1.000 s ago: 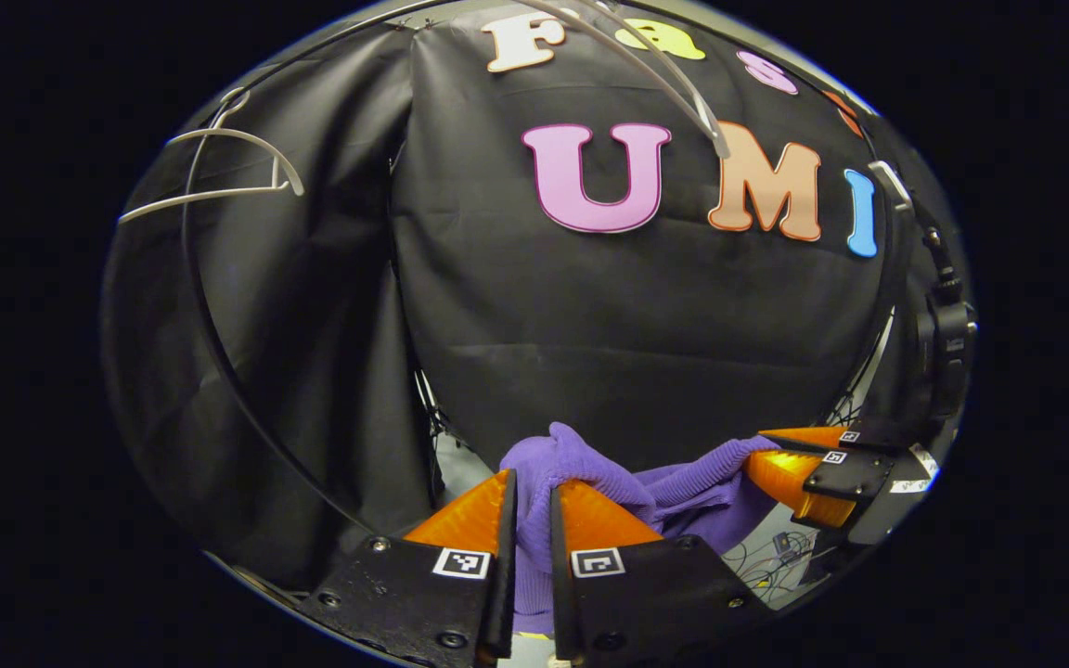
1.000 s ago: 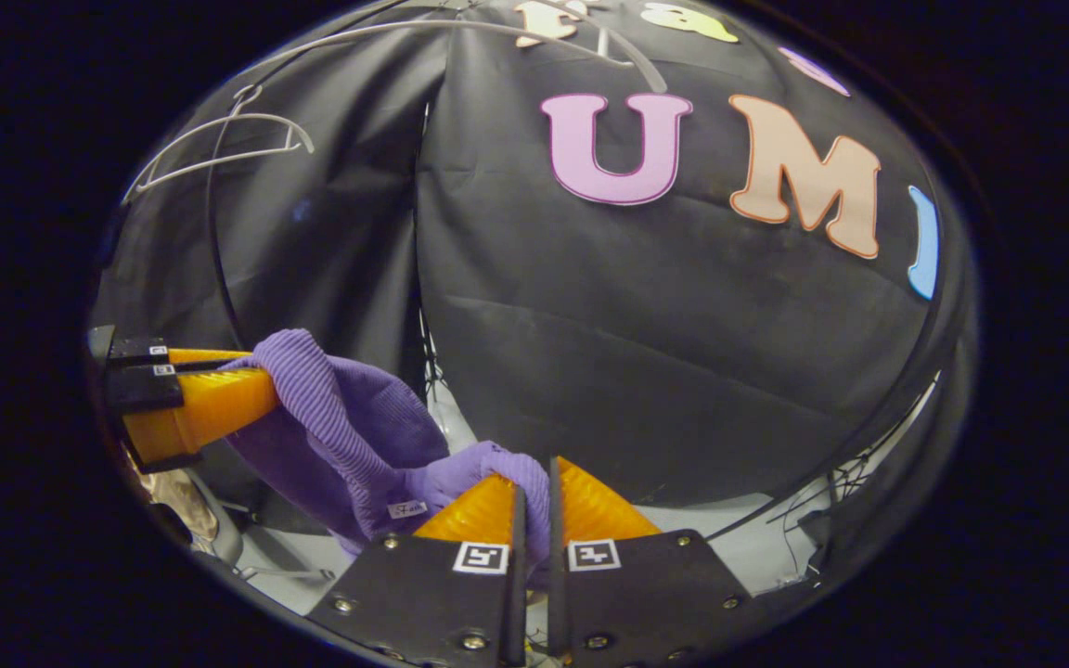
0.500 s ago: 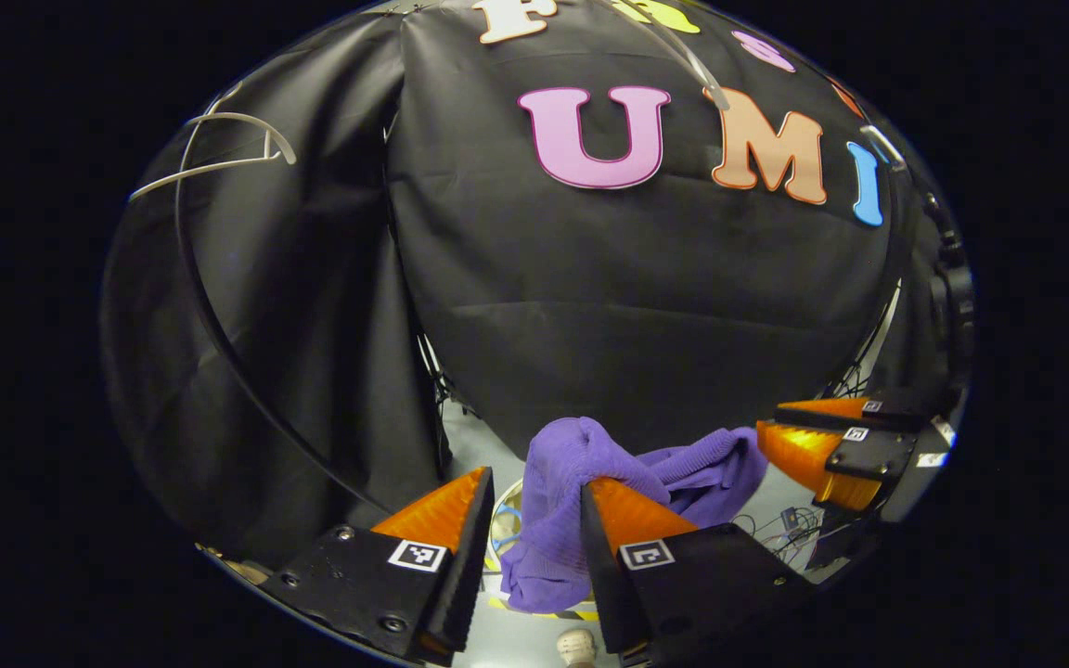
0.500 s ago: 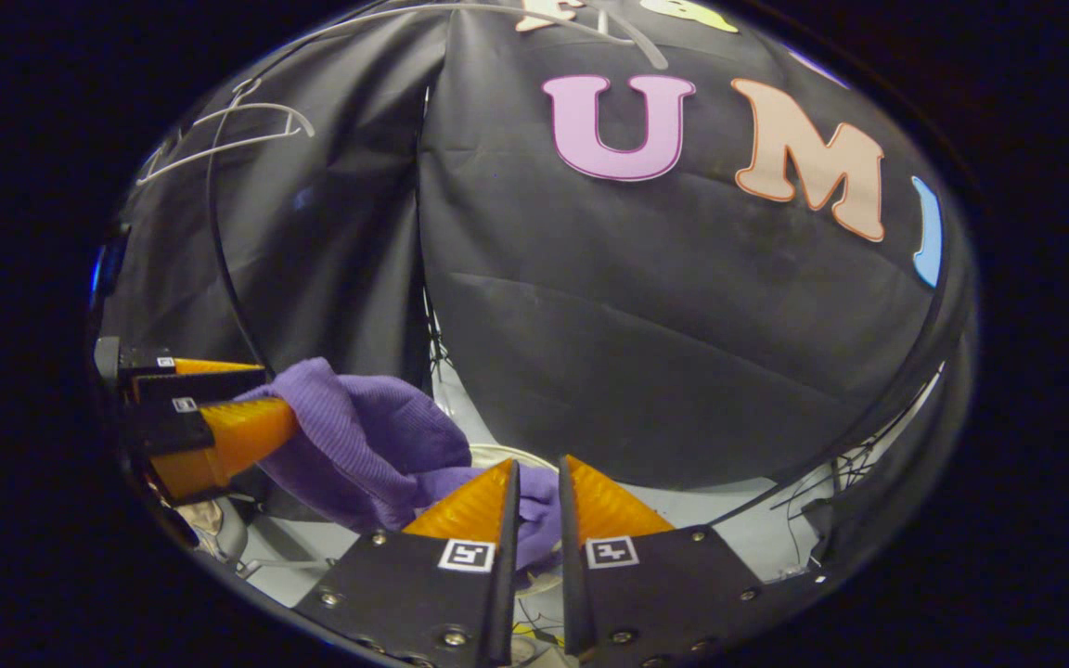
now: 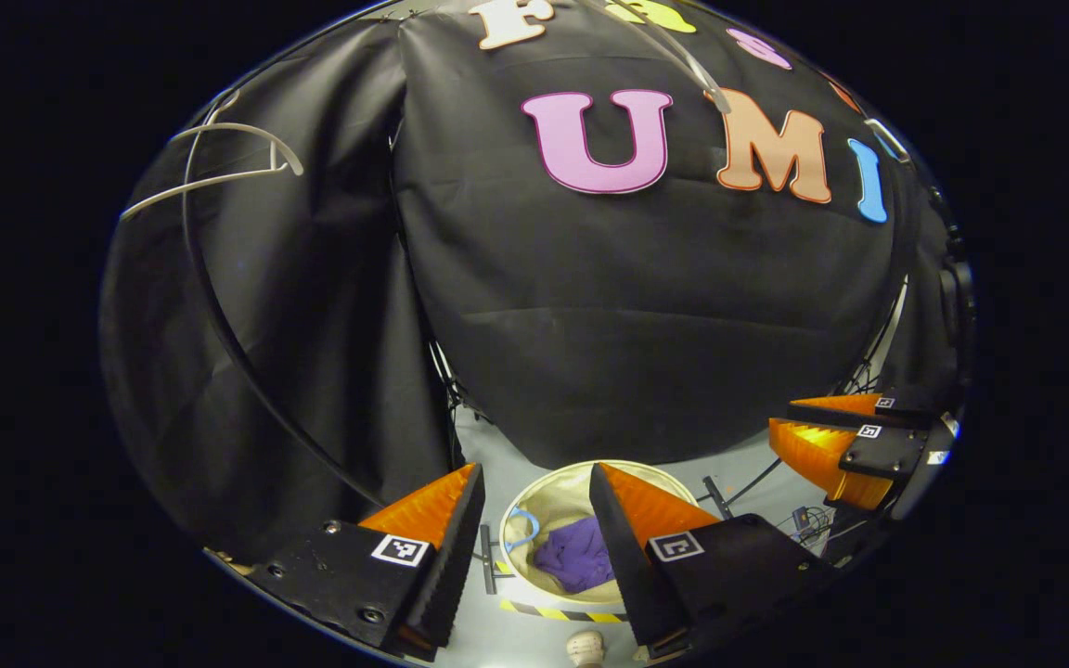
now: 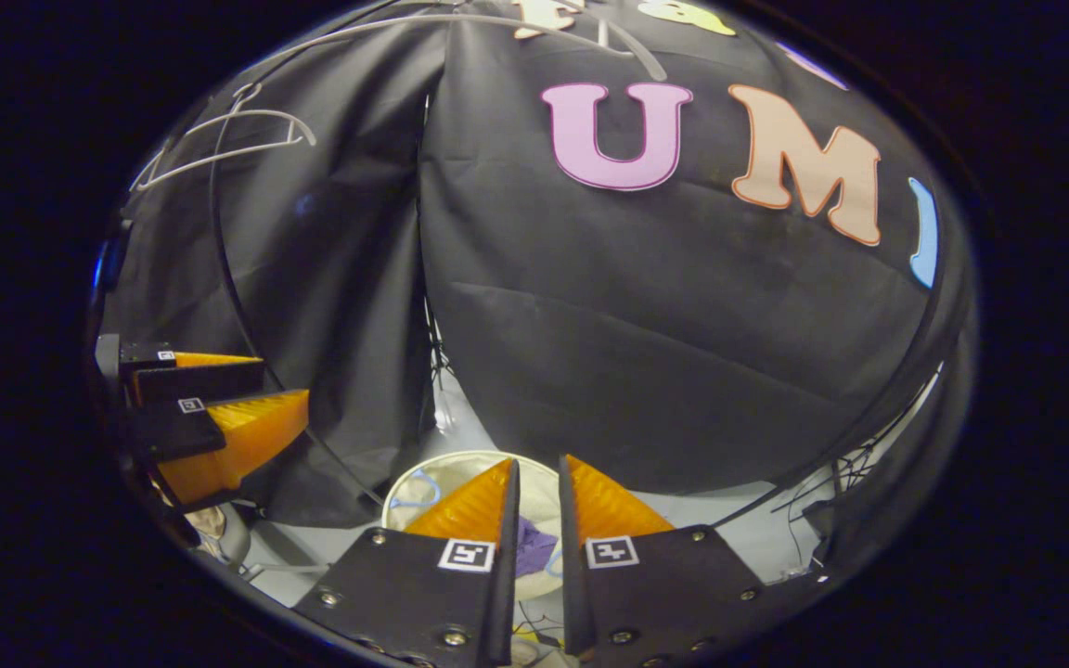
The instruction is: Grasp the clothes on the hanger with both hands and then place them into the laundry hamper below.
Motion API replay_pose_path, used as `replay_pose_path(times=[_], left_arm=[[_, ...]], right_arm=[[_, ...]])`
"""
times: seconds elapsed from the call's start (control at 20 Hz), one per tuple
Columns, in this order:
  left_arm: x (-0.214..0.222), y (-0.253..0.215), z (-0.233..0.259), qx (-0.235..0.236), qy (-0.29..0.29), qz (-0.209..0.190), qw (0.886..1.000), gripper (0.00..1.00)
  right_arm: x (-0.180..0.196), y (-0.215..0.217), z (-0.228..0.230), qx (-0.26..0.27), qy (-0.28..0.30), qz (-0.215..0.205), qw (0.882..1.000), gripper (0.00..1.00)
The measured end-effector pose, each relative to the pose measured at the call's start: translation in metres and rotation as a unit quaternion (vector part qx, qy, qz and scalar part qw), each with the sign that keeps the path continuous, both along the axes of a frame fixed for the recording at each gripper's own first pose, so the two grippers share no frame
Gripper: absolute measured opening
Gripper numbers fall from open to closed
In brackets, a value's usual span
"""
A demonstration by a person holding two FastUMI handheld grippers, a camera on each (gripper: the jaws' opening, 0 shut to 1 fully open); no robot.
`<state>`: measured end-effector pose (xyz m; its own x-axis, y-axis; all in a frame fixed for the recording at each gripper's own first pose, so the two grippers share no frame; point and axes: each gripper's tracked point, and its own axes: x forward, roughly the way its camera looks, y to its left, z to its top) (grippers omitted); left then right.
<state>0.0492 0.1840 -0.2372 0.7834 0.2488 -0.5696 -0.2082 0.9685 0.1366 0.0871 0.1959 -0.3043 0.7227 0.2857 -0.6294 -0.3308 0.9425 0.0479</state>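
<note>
Below both grippers, lying in the laundry hamper (image 5: pixel 534 506): purple garment (image 5: pixel 576 561). Hovering, left gripper (image 5: pixel 534 482) jaws spread wide, right gripper (image 6: pixel 534 478) parted, empty. Risking clipping the hamper rim if lowering.

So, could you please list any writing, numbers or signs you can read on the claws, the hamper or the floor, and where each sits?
No readable text.
On the left claw: square black-and-white marker tags, patterns only, no characters.
On the right claw: the same kind of tags.
On the round beige fabric laundry hamper: no print visible.
On the yellow-and-black striped floor tape: stripes, no words.
</note>
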Motion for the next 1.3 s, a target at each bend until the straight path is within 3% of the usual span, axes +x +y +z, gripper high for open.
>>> replay_pose_path(times=[0.25, 0.55, 0.65, 0.7, 0.9, 1.05, 1.15, 1.3], left_arm=[[0.019, -0.018, 0.044, -0.004, -0.05, -0.02, 0.999, 0.68], [0.046, -0.041, 0.128, -0.01, -0.146, -0.042, 0.988, 0.71], [0.049, -0.049, 0.158, -0.013, -0.18, -0.048, 0.982, 0.74], [0.051, -0.054, 0.174, -0.016, -0.198, -0.055, 0.979, 0.74], [0.046, -0.071, 0.231, -0.009, -0.258, -0.074, 0.963, 0.73], [0.038, -0.085, 0.272, -0.011, -0.305, -0.088, 0.948, 0.72], [0.034, -0.096, 0.29, -0.02, -0.322, -0.096, 0.942, 0.79], [0.026, -0.1, 0.307, -0.019, -0.337, -0.1, 0.936, 0.92]], right_arm=[[0.02, -0.013, 0.054, 0.018, -0.064, -0.028, 0.997, 0.22], [0.036, -0.038, 0.145, 0.037, -0.157, -0.06, 0.985, 0.21], [0.037, -0.046, 0.176, 0.042, -0.185, -0.068, 0.979, 0.25], [0.034, -0.048, 0.191, 0.046, -0.2, -0.072, 0.976, 0.17], [0.028, -0.062, 0.246, 0.061, -0.249, -0.086, 0.963, 0.28], [0.019, -0.071, 0.281, 0.073, -0.279, -0.095, 0.953, 0.29], [0.015, -0.077, 0.302, 0.075, -0.299, -0.099, 0.946, 0.28], [0.004, -0.081, 0.327, 0.083, -0.323, -0.101, 0.937, 0.58]])
